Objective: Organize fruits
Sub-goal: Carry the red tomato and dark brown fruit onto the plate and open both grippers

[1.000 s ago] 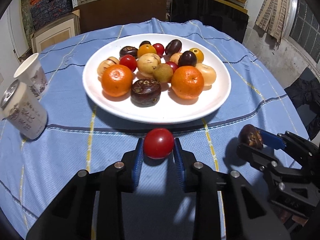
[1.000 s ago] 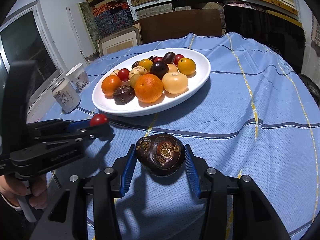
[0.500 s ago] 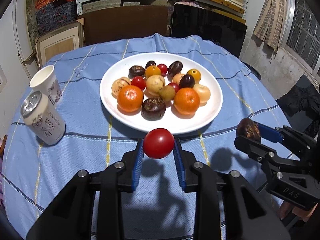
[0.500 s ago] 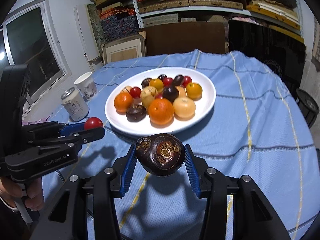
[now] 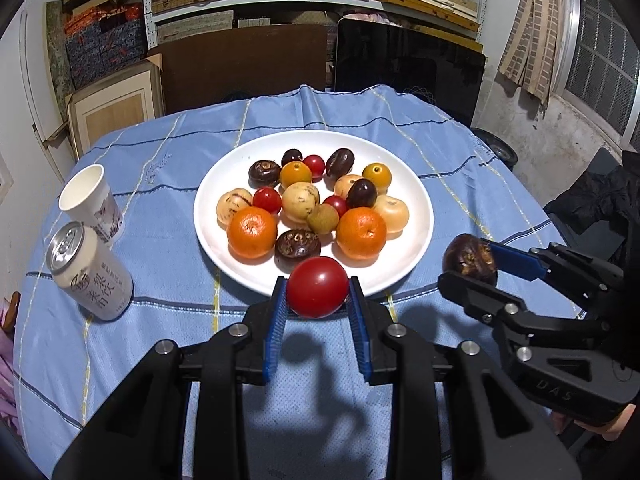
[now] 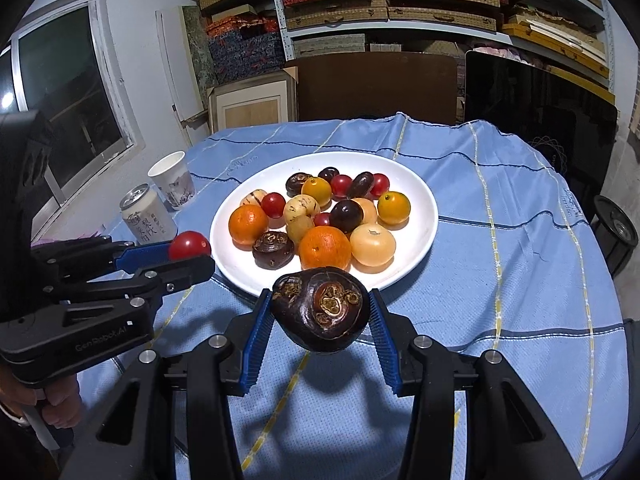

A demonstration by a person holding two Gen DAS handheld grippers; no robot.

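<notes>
Well, the blue cloth point(image 5: 168, 344) carried a white plate point(image 5: 416, 236) piled with fruit, and a can point(image 5: 90, 276) and paper cup point(image 5: 90, 200) stood together to its left. Above the cloth, near the plate's front rim, the right gripper point(image 6: 321, 312) clamped a dark chestnut point(image 6: 320, 308). Beside it, the left gripper point(image 5: 317, 294) pinched a red tomato point(image 5: 317, 286).

In the left wrist view the red tomato point(image 5: 317, 287) hides the plate's point(image 5: 416, 184) rim at six o'clock, the paper cup point(image 5: 90, 200) base sits behind the can point(image 5: 90, 274), whose print is too small to read, and the table point(image 5: 160, 152) is cut off at nine o'clock.
</notes>
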